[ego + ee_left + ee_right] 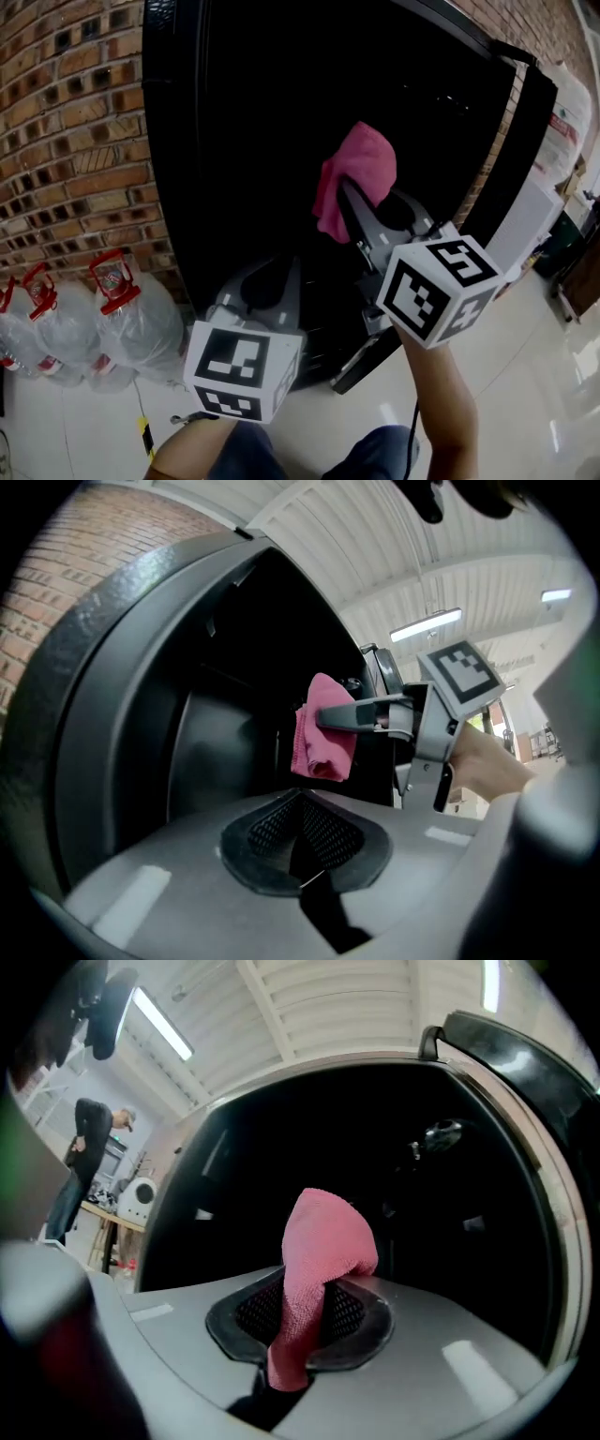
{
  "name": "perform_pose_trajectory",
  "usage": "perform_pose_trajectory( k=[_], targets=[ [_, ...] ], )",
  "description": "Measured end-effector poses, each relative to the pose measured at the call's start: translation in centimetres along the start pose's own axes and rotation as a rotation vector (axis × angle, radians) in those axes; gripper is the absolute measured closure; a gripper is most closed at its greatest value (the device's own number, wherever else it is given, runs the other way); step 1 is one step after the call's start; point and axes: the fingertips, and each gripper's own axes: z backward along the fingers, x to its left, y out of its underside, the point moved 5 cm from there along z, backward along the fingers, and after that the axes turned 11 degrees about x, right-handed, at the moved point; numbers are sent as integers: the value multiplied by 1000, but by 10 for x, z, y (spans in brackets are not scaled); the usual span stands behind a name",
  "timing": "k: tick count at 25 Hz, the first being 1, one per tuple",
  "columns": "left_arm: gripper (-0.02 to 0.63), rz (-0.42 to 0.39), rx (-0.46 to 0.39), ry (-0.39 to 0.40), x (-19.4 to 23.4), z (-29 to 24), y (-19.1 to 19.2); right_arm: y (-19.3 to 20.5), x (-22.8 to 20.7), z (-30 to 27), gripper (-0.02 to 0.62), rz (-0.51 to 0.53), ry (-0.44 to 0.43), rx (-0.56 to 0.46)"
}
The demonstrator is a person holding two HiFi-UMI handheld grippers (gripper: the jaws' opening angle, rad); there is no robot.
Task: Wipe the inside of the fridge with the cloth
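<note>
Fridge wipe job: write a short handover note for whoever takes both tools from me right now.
Right tool: shut on the pink cloth, raised in front of the open fridge.
Left tool: jaws together, nothing between them, held lower and beside the right one.
Done: cloth is gripped and brought up to the dark interior.
Unclear: the cloth can't be seen touching any inner wall, and nothing shows how much has been wiped.
Left: press the cloth onto the inner surfaces and wipe them, probably all of them.
</note>
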Motion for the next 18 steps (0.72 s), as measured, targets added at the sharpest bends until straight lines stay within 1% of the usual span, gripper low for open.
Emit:
perform_pose_trajectory(
  k=[5,8,13,15,18],
  targets=[
    [612,9,1,-56,-4,16,5,5,47,4,537,49,-204,-15],
    [612,22,17,-118,-6,25,16,4,67,-2,537,89,-321,-19],
    [612,16,33,-222,-9,36,27,9,102,-18,537,144,-488,-22],
    [612,5,37,-269,-7,40,29,13,112,-29,537,158,-516,-30],
    [614,10,51,-303,-2,45,33,23,111,-50,537,169,-492,-41]
  ],
)
